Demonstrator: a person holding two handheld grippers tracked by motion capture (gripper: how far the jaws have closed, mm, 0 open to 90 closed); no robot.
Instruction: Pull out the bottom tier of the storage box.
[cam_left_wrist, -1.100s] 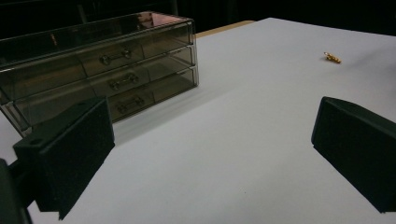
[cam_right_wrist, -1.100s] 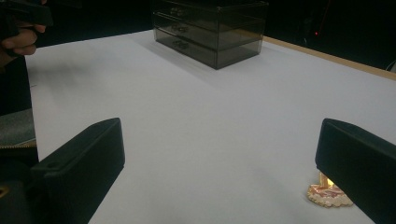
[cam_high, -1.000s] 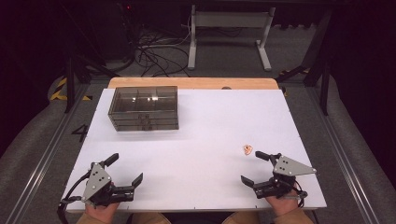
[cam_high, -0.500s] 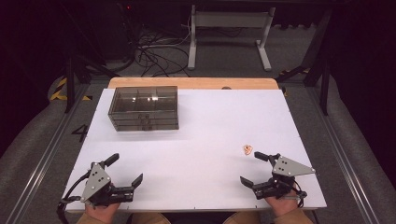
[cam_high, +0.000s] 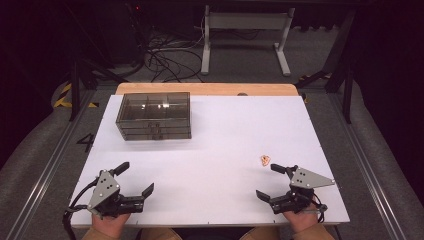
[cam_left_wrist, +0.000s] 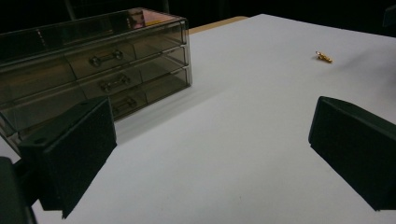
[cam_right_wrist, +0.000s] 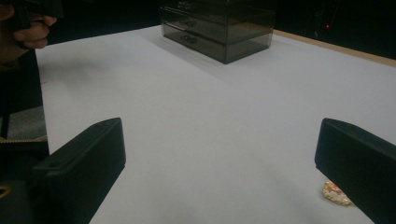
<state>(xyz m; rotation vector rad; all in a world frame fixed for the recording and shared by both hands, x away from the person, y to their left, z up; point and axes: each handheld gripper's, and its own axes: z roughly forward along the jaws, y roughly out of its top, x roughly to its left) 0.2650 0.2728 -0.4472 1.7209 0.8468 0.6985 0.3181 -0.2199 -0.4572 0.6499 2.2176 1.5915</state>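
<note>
A smoky clear drawer box (cam_high: 154, 116) with three drawers stands at the far left of the white table (cam_high: 225, 135); all its drawers are closed in the left gripper view (cam_left_wrist: 93, 70). A small gold and pink trinket (cam_high: 264, 160) lies on the table right of centre. My right gripper (cam_high: 271, 181) rests open near the front right edge, just short of the trinket (cam_right_wrist: 337, 193), which lies beside its right jaw. My left gripper (cam_high: 135, 179) rests open at the front left, empty, facing the box. The trinket (cam_left_wrist: 323, 57) lies far off in that view.
The drawer box (cam_right_wrist: 219, 28) stands far across the table in the right gripper view. A wooden strip (cam_high: 205, 89) edges the table's far side. Cables and a desk frame (cam_high: 245, 30) lie on the dark floor beyond. Metal rails run along both sides.
</note>
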